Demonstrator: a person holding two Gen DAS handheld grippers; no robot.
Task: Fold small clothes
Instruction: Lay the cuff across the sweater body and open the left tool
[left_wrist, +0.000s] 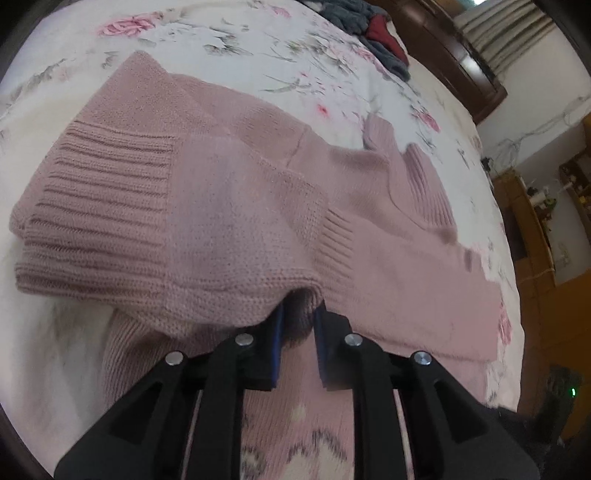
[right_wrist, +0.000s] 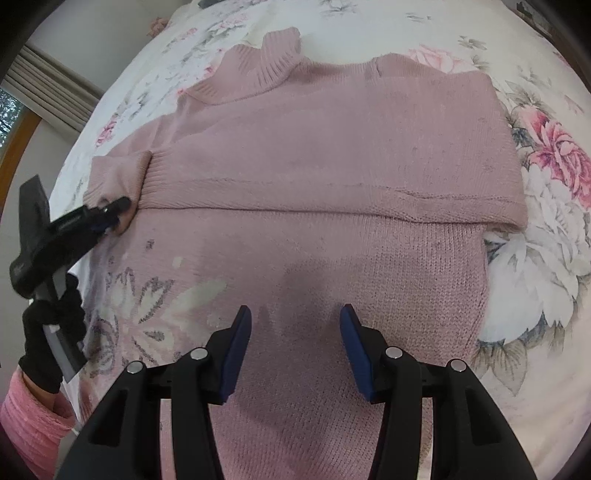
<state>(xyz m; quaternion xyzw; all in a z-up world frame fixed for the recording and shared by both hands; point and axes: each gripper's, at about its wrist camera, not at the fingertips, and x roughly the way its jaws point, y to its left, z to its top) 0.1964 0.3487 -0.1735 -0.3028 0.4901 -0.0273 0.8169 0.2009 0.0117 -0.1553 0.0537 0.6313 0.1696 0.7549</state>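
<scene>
We see a pink knitted sweater spread on a floral bedsheet, filling the centre of the right wrist view, its ribbed collar at the top of the frame. One fold already lies across it: a straight horizontal edge runs through the middle of the picture, with a pale flower pattern on the knit at lower left.

At the left edge of that view, the left gripper is clamped on the sleeve, its fingers closed on a bunch of the knit beside the ribbed hem band. In the left wrist view the sleeve cuff with its coarse ribbing fills the left half of the frame.

The right gripper hovers at bottom centre, blue-padded fingers apart and holding nothing.

We judge the sleeve fold to be in hand; the next move calls for carrying the sleeve inward across the body and laying it flat. The knit looks soft, thick and likely to slump.
</scene>
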